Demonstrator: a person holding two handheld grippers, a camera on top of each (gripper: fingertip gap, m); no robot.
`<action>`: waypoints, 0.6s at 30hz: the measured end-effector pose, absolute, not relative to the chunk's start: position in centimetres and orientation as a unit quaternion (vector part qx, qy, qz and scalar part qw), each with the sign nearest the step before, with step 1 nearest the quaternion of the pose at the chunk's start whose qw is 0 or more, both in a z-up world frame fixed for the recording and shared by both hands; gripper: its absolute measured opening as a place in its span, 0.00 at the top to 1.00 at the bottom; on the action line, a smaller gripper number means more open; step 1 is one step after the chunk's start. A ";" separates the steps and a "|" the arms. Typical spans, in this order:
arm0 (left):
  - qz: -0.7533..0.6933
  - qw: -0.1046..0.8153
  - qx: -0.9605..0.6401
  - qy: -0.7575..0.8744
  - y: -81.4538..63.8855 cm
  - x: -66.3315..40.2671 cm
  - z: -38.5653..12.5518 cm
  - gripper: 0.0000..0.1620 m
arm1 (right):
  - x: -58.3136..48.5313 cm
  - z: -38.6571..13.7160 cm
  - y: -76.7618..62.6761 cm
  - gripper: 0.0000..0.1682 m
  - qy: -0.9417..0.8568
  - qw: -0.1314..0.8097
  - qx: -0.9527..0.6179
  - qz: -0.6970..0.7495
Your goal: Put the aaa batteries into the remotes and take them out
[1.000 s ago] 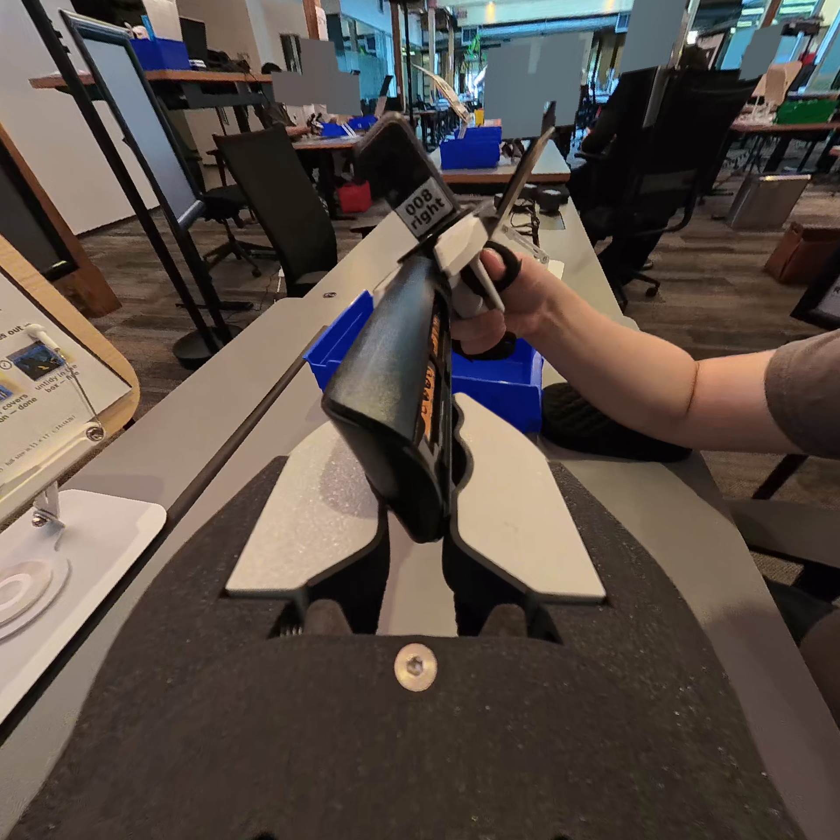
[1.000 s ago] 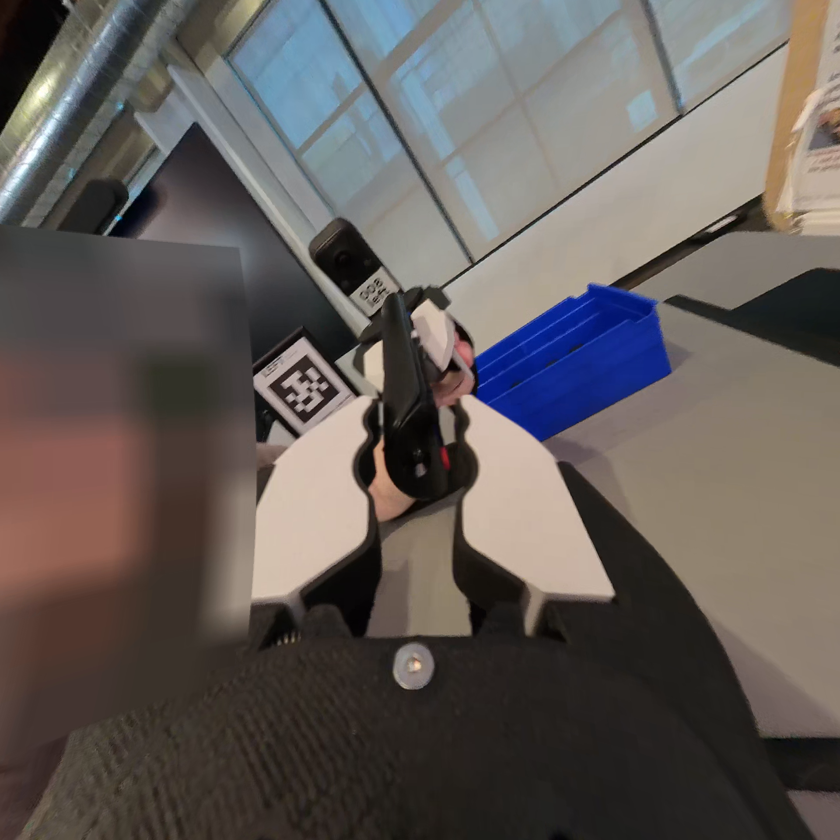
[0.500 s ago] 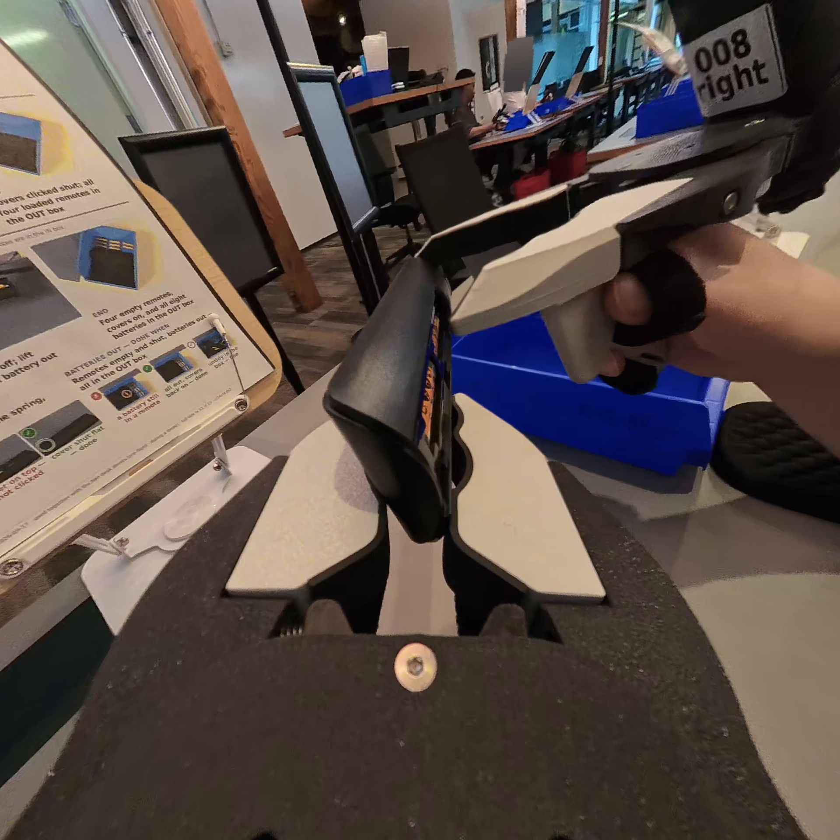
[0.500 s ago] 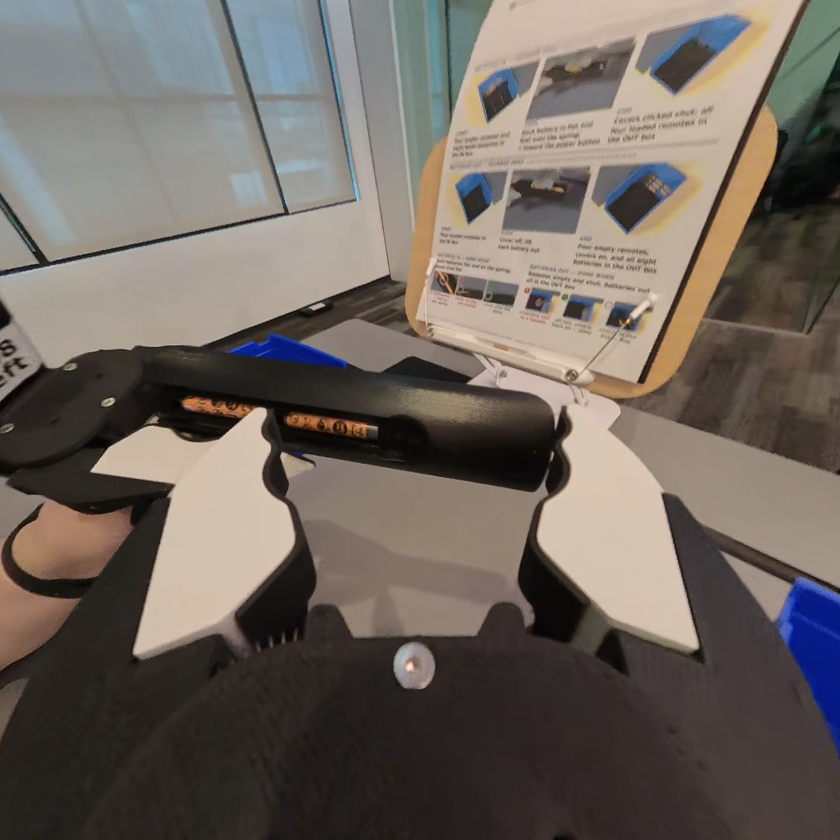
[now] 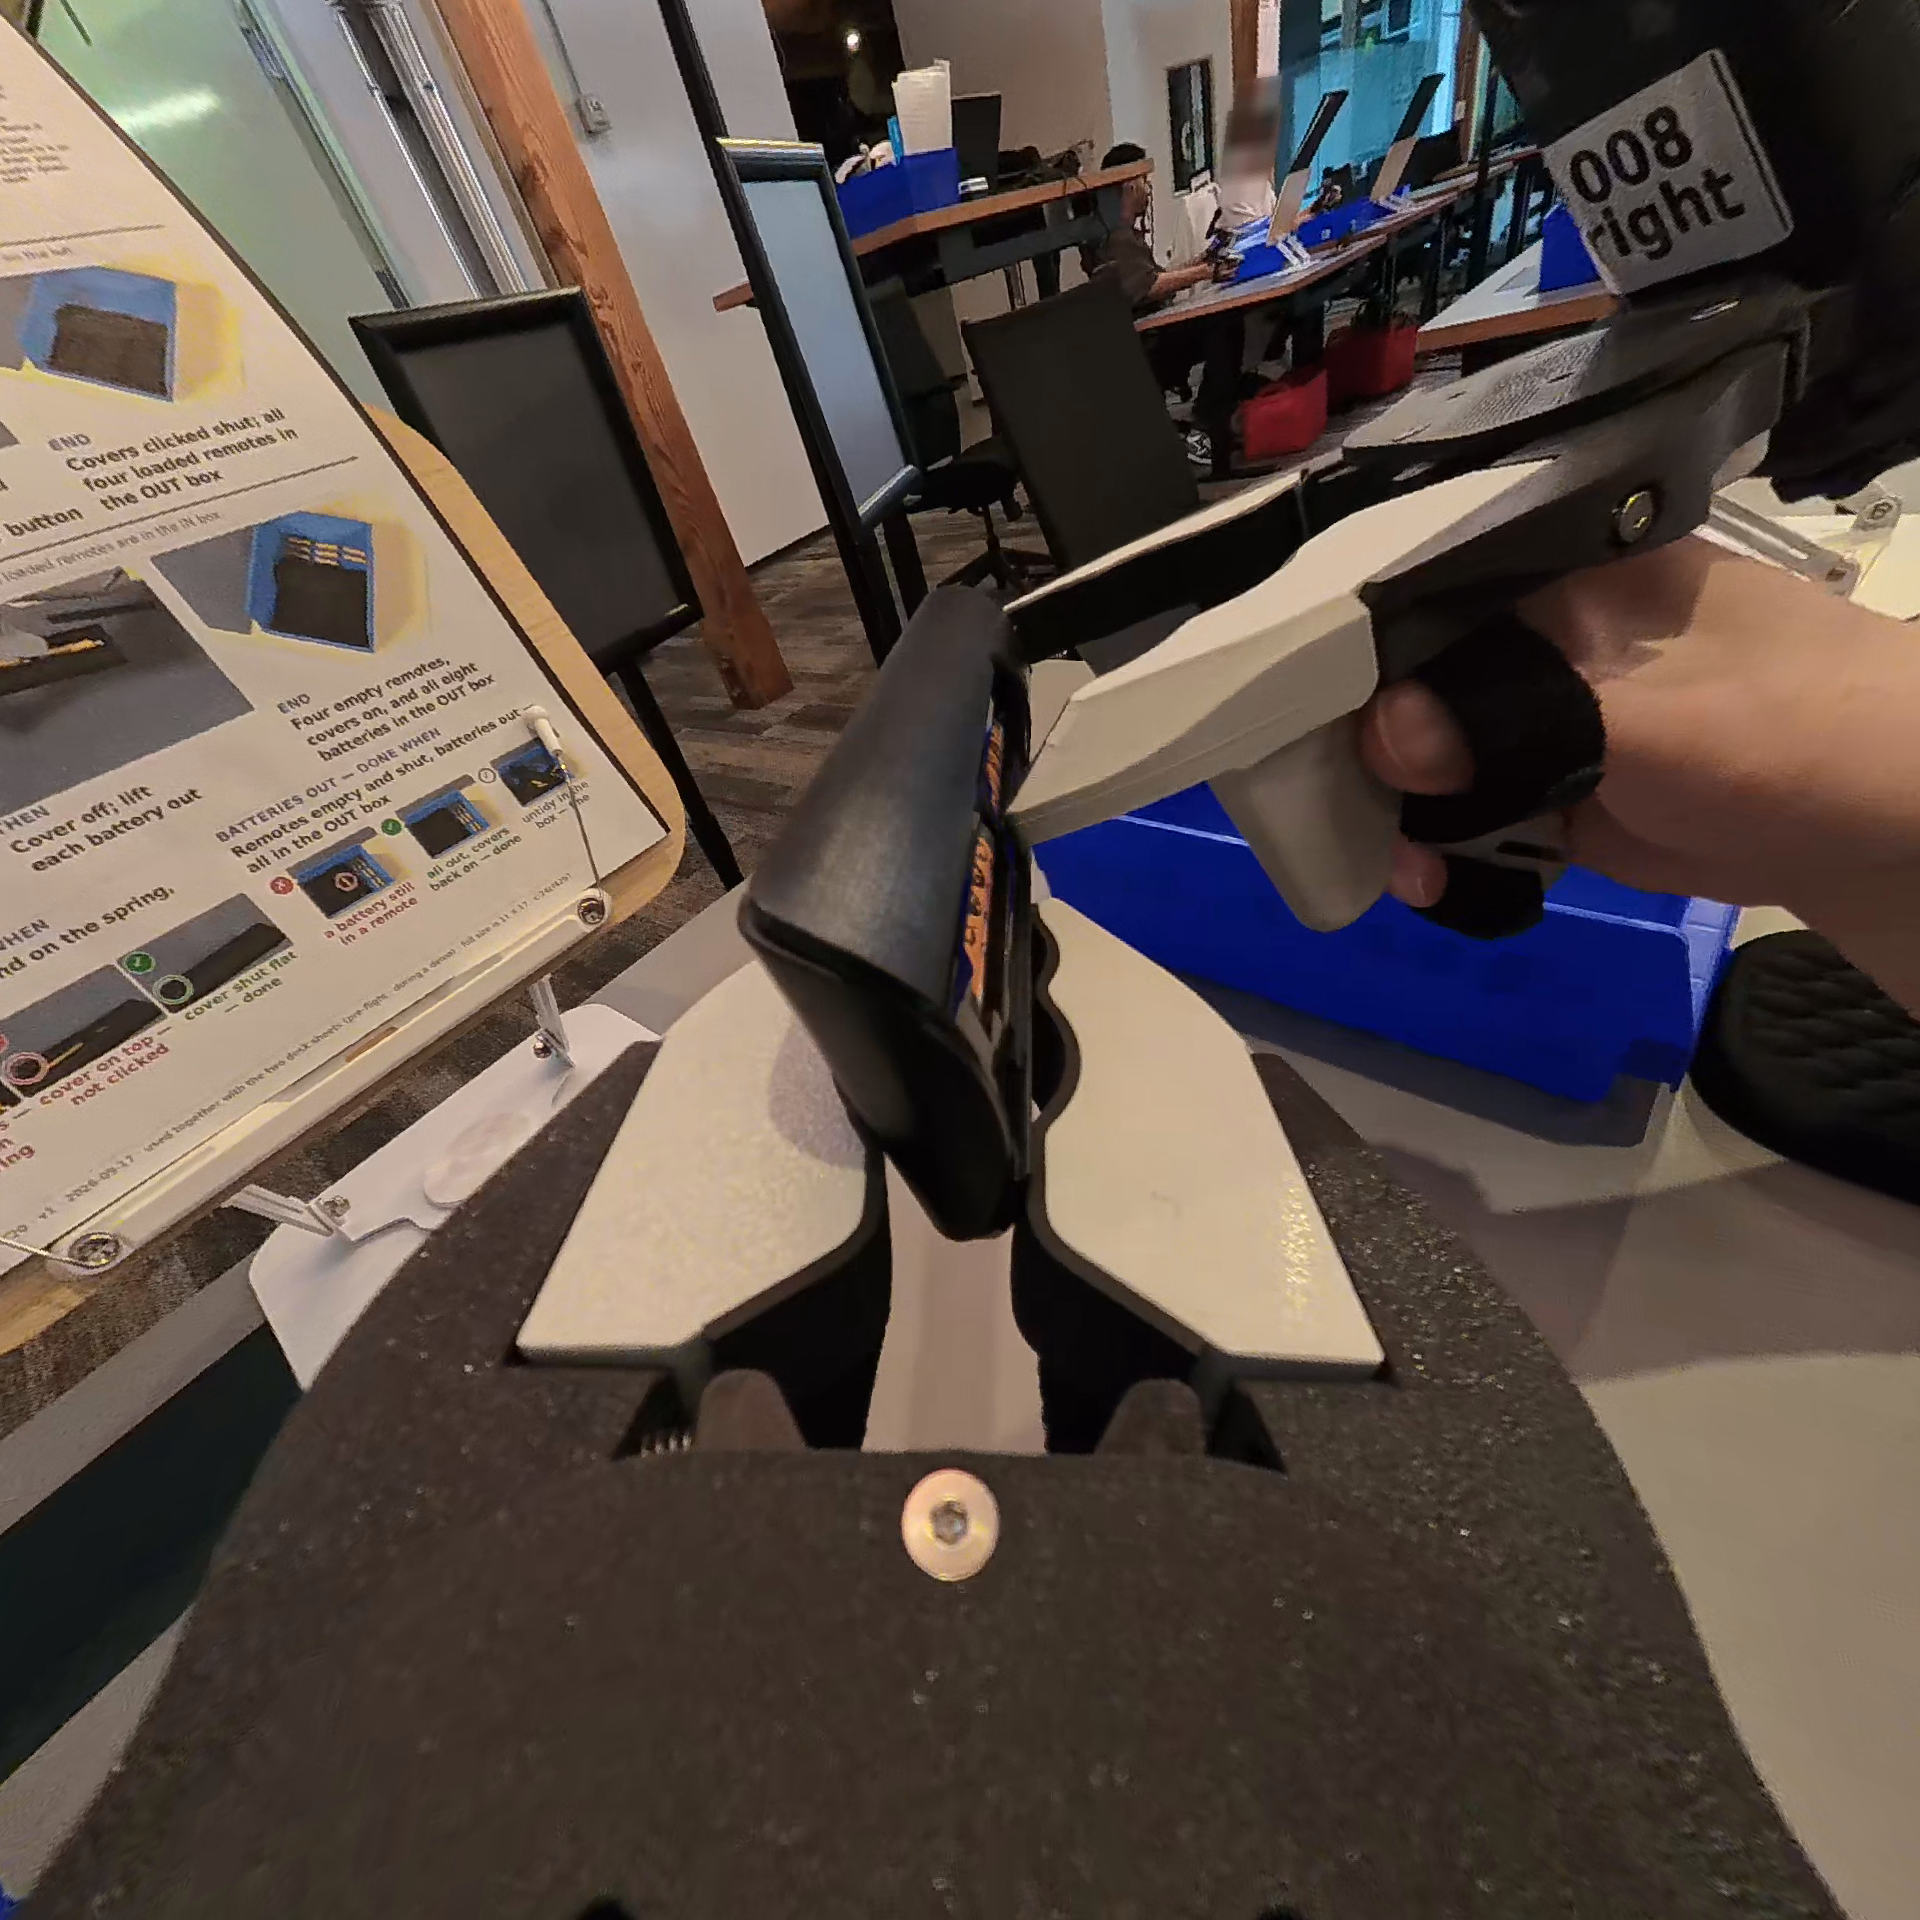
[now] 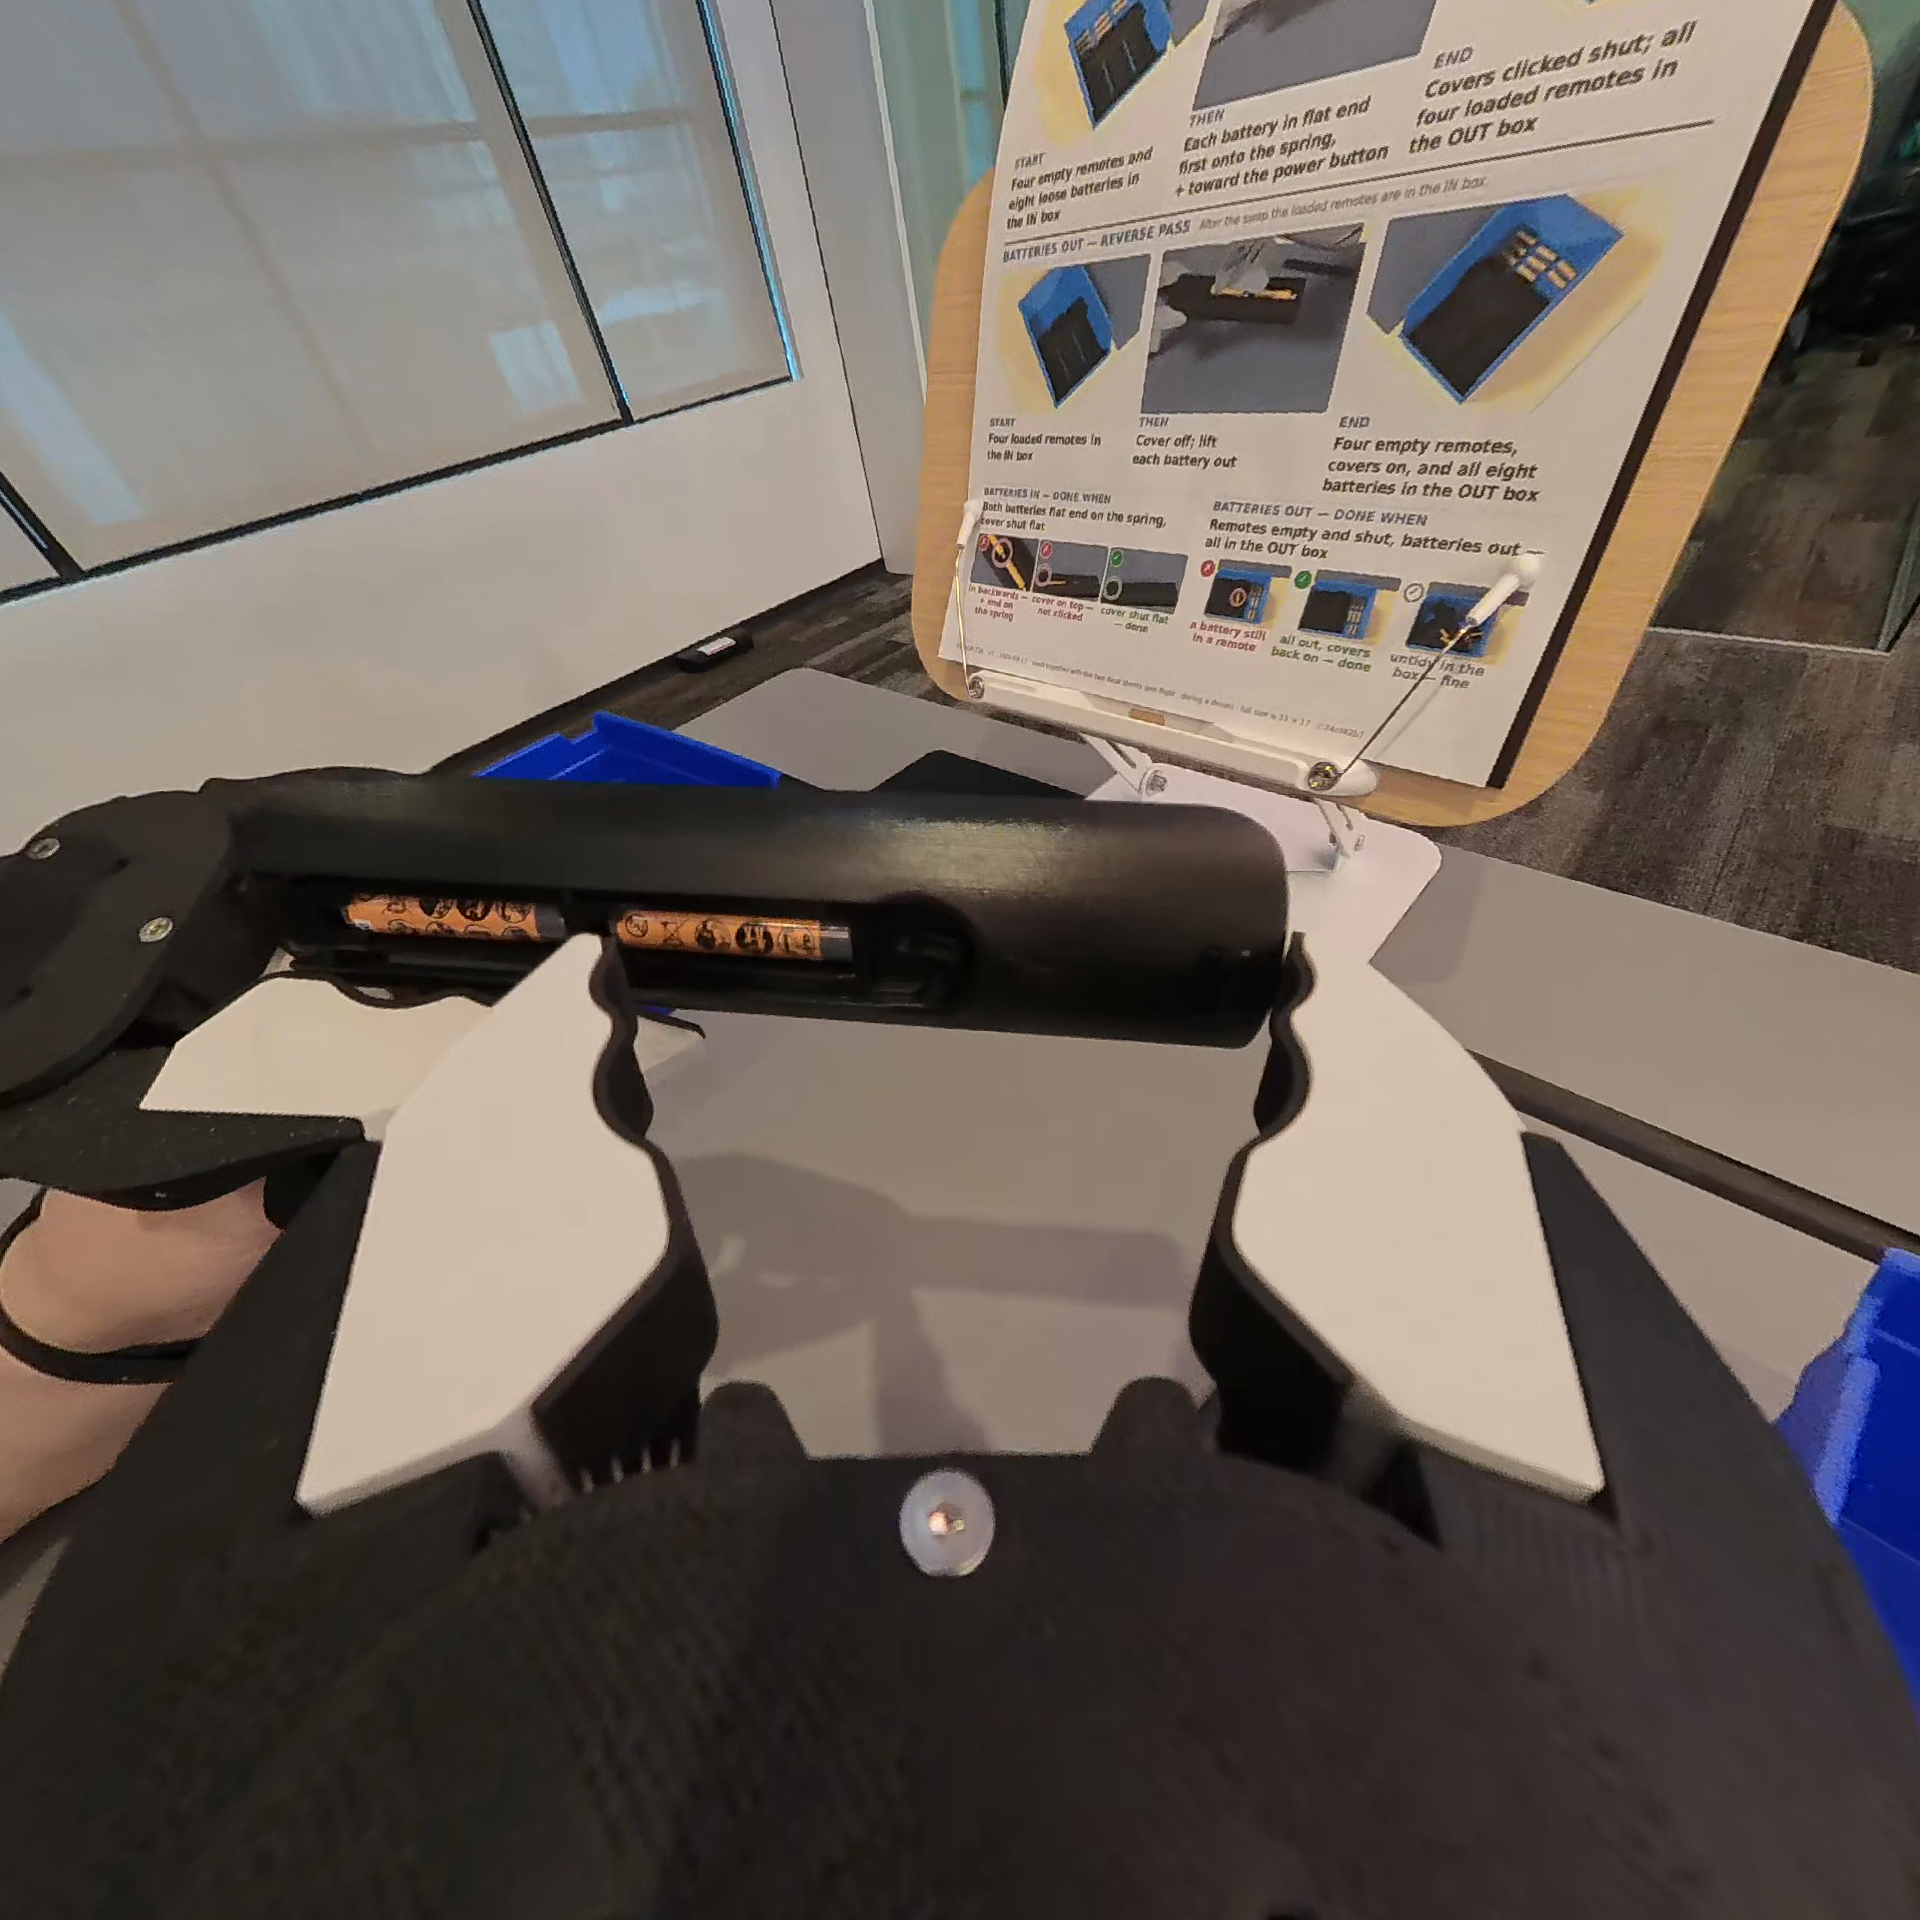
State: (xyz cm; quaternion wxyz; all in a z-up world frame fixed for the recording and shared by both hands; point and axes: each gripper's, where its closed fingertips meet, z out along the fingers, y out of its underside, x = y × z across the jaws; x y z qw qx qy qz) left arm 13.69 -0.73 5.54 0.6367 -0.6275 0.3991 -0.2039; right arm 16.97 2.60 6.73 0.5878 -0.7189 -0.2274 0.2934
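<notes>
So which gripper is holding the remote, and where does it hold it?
The left gripper pinches the black remote near one end. The right gripper is open around the other end.

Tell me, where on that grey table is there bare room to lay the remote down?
Bare table lies under the remote, between the right gripper fingers, and right of the stand. In the left gripper view it is crowded: blue bin and black pad.

Bright, even indoor light with soft shadows, wide-angle bending at edges, slight blur.
</notes>
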 end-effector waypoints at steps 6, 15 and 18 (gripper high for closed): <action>-0.203 0.636 -0.630 0.397 -0.8 13.7 5.5 0.86 | 17.0 6.7 2.6 0.30 -0.226 0.585 -0.720 0.298; -0.202 0.639 -0.628 0.396 -1.0 13.9 5.5 0.86 | 17.0 6.8 2.5 0.29 -0.218 0.582 -0.719 0.310; -0.203 0.642 -0.626 0.394 -1.1 13.9 5.7 0.86 | 17.0 7.2 2.4 0.29 -0.225 0.592 -0.713 0.301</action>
